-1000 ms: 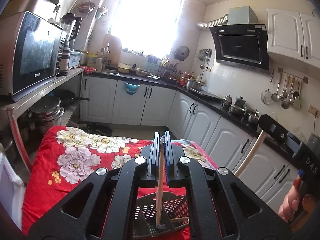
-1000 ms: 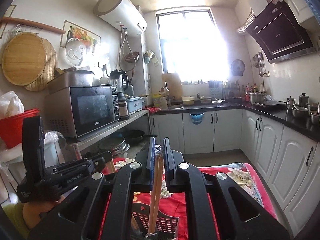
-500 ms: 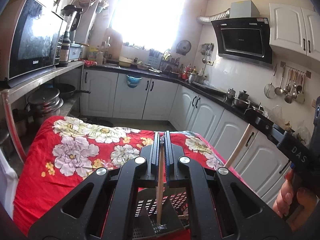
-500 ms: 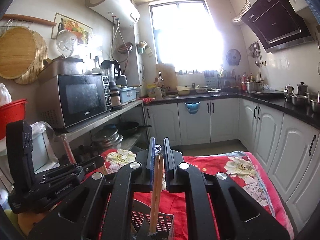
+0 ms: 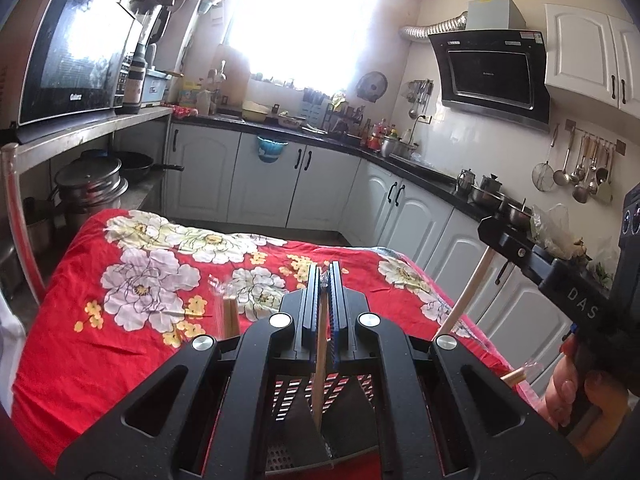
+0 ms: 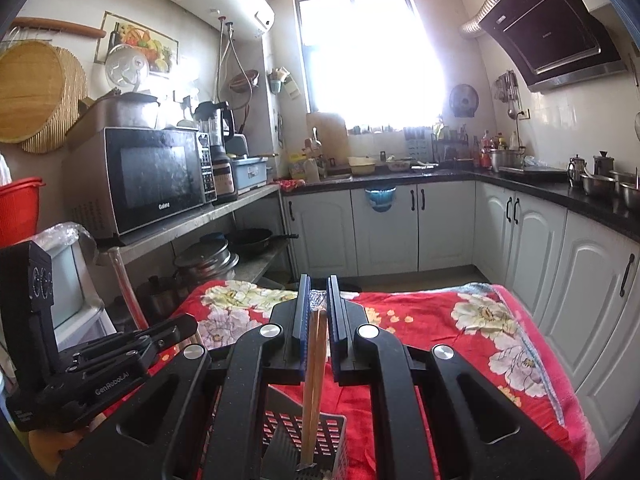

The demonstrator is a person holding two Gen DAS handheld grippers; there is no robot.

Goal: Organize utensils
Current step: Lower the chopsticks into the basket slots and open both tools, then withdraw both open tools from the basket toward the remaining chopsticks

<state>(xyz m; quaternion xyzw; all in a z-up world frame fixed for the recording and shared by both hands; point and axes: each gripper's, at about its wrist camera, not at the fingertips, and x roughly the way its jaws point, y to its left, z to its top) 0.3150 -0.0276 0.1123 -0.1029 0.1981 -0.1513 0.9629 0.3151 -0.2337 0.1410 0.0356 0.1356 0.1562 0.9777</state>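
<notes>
At six o'clock both chopstick bundles hang into the slotted basket: the left hand-held gripper clamps chopsticks, the right hand-held gripper a pair. A tilted release could snag the basket's divider. Toward twelve o'clock, the red-clothed worktop lies open.

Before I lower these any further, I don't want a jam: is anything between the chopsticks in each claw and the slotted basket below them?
Nothing visible. The left claw holds one chopstick and the right claw holds a pair, and both sets of tips already reach into the open basket.
</notes>
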